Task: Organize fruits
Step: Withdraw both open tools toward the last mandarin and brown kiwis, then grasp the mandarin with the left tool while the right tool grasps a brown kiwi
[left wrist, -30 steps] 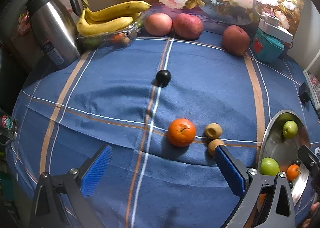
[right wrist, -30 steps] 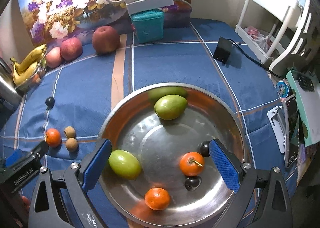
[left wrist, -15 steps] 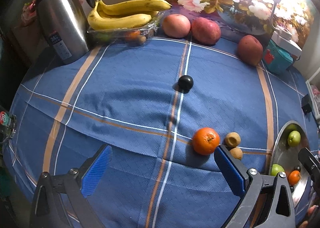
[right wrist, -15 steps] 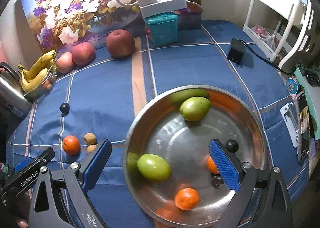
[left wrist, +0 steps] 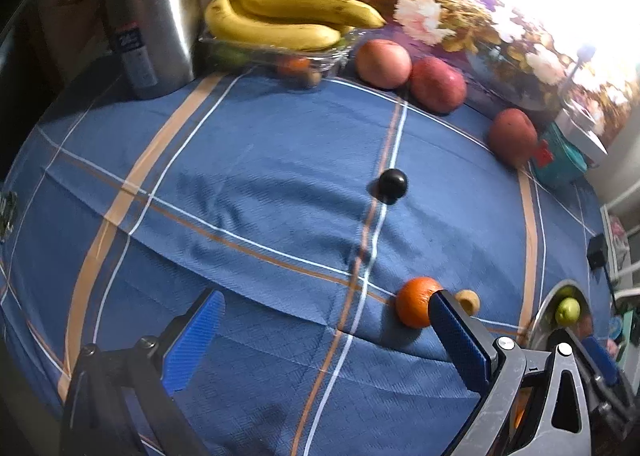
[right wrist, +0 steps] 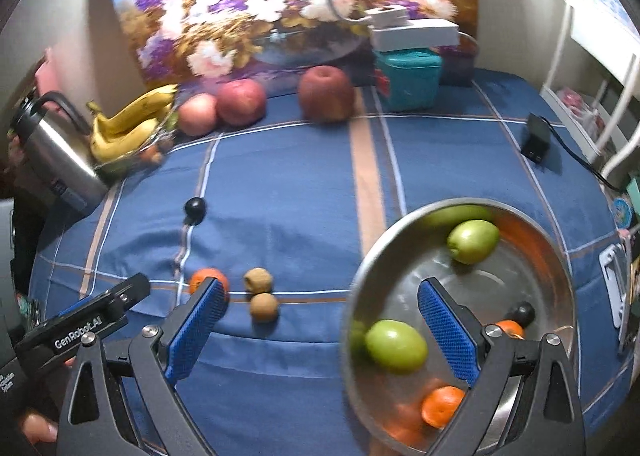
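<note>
A steel bowl [right wrist: 560,256] at the right holds green fruits [right wrist: 396,344], small oranges [right wrist: 440,406] and a dark berry [right wrist: 520,312]. On the blue cloth lie an orange [left wrist: 414,306], two brown kiwis [right wrist: 258,280] and a black plum [left wrist: 393,183]. My left gripper [left wrist: 324,340] is open and empty above the cloth, its right finger just in front of the orange. My right gripper [right wrist: 320,322] is open and empty, spanning the bowl's left rim. The bowl [left wrist: 548,304] shows at the left wrist view's right edge.
Along the back stand a steel kettle [left wrist: 152,16], bananas [left wrist: 280,20] on a clear tray, three red apples [left wrist: 438,84], a teal box [right wrist: 408,78] and a flower picture. A black charger [right wrist: 536,138] with cable lies at the right. A white rack stands beyond the table's right edge.
Both grippers have swung left. The left wrist view has closed in on the orange and plum. The bowl has slid to the right in the right wrist view, and its fruits have rolled.
</note>
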`<state>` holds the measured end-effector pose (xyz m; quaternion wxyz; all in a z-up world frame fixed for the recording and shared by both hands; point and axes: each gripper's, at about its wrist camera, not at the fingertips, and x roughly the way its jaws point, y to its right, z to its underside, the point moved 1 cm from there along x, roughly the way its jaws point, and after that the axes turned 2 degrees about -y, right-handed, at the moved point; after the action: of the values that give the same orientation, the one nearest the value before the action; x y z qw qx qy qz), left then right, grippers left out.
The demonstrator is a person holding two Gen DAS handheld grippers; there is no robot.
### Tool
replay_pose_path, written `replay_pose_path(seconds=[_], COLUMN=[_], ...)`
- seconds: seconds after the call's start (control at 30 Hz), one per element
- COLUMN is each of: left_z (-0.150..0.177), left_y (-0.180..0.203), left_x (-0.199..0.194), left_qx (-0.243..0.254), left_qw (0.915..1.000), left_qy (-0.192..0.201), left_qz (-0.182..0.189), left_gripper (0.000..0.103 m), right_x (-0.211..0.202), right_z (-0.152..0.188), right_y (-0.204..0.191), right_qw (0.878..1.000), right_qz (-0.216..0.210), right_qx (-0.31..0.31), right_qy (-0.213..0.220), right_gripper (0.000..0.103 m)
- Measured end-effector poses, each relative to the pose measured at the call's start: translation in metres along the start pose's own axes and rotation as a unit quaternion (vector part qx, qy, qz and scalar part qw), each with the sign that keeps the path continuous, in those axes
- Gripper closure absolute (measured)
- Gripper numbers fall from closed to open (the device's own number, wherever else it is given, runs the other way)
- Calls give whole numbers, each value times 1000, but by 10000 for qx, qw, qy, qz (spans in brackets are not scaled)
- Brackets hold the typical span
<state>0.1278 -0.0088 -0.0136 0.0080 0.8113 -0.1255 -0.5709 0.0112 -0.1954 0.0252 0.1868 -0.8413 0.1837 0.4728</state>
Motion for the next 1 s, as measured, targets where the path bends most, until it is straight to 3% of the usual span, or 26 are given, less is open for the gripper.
replay_pose_path(seconds=[0.27,0.63,0.9,1.0], left_z=[-7,-18,-15,-11], left_y=[-1,19,36,40], left_x=[10,17,38,45], left_qx=[-68,258,470,535], left_qw=[9997,9988,9972,9963], left_qy=[-71,-40,-329,-456], left_qz=[205,416,490,484], left_gripper=[1,1,3,7], right_x=[20,48,64,71], right_z=[4,4,0,3], right_y=[-22,-36,-36,-36], right_qw=[9993,9970,9956,9945], right_qz=[-97,-227,-278,-274], right_qx=[-268,-368,-367,-412], right_qy=[-258,-648,-814,-924], right_gripper=[12,23,28,36])
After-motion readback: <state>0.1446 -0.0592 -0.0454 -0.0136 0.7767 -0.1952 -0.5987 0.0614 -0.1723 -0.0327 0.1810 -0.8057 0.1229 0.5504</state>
